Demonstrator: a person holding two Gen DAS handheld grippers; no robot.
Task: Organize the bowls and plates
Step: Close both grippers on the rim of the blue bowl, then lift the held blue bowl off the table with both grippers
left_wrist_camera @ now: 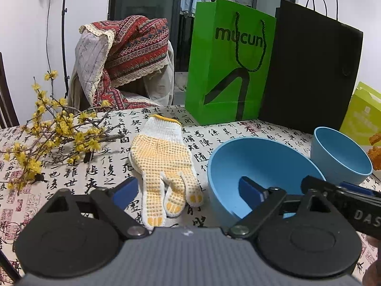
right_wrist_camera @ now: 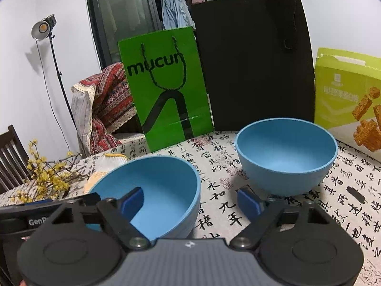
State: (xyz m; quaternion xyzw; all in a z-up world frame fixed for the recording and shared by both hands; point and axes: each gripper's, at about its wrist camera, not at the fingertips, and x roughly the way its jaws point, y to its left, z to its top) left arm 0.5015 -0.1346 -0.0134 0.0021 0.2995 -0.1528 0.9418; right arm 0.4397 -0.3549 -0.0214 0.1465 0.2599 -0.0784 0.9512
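Two matte sky-blue plastic bowls, near (right_wrist_camera: pixel 152 190) and far (right_wrist_camera: pixel 285 155), sit upright on the counter (right_wrist_camera: pixel 214 152). Left tongs (left_wrist_camera: pixel 188 190) and right tongs (right_wrist_camera: pixel 190 201) gape wide, each straddling the near bowl's rim. Only the left view shows the whole dotted glove (left_wrist_camera: pixel 164 164).

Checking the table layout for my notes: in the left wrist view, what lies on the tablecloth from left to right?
Yellow flowering branches → dotted work glove → near blue bowl → far blue bowl → yellow-green snack box at the right edge.

home dining table (right_wrist_camera: pixel 273 205), hanging laundry (right_wrist_camera: pixel 175 7)
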